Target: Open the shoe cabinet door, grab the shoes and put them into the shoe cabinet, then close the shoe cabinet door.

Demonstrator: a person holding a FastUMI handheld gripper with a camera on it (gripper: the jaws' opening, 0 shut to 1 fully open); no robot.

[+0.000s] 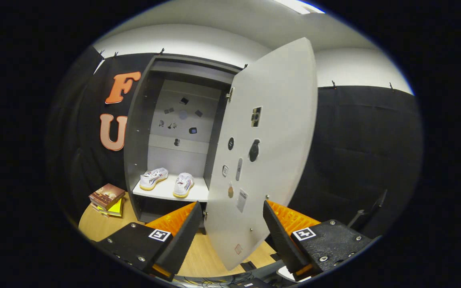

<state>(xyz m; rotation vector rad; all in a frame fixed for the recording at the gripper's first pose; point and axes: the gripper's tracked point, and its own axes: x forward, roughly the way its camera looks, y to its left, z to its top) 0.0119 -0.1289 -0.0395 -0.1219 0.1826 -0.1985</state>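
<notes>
Gripper [228, 230]: fingers spread wide, holding nothing, the open cabinet door [262, 152] standing between them. Sneakers [166, 182]: white pair, side by side on the shoe cabinet [136, 132] shelf beyond. Books [107, 199]: stacked beside the cabinet.

A ceiling light [299, 5] brightens the booth from above; the cabinet's [166, 120] upper interior lies in shadow. Strong fisheye bending curves the far edges; focus stays sharp.
</notes>
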